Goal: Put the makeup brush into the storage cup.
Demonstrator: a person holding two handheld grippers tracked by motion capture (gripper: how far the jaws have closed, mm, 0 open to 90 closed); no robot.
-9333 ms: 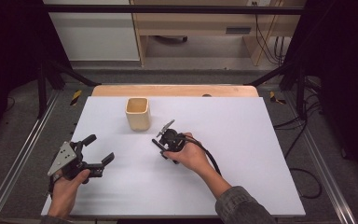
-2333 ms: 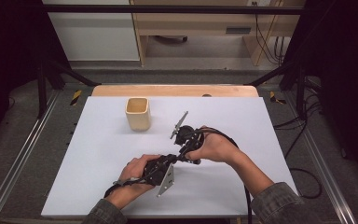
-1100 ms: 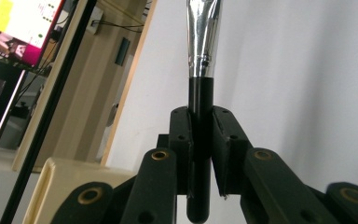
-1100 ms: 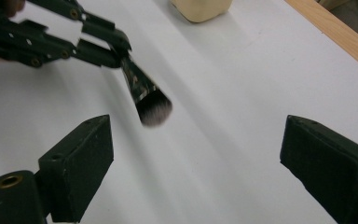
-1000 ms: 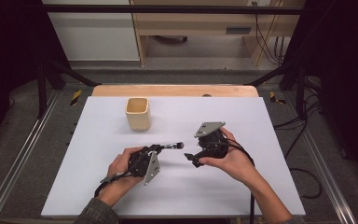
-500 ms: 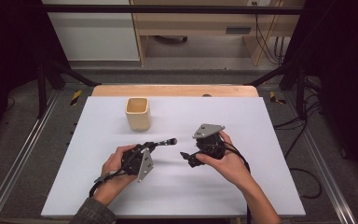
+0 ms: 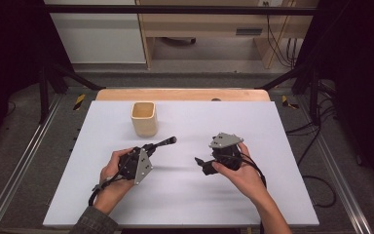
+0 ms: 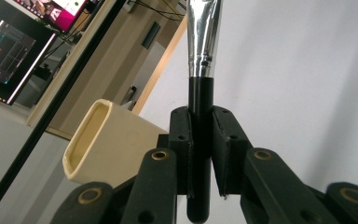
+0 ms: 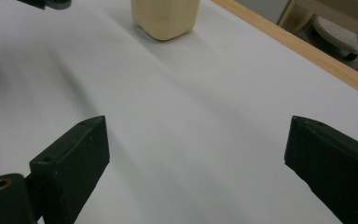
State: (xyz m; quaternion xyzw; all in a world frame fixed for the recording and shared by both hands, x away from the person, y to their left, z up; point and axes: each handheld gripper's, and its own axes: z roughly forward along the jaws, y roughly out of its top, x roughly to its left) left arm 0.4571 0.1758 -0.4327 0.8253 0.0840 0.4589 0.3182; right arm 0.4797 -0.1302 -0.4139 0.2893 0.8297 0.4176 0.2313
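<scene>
Brush [image 8: 200, 93]: black handle clamped between left gripper [image 8: 201, 154] jaws, silver ferrule projecting ahead, beside cream cup [image 8: 107, 144]. Right gripper [image 9: 196, 163]: jaws wide apart, nothing held, over white table [image 9: 205, 107].

Black-handled brush [image 8: 200, 116] with silver ferrule, clamped between the left gripper [image 8: 200, 154] fingers, raised above the surface, tip toward the beige cup [image 7: 143, 118]

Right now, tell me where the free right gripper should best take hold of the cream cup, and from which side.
Probably from above: the right gripper, jaws open, pinches one wall of the cream cup at its rim. The cup stands upright with its squarish mouth open, walls thin, and bare table around it.
</scene>
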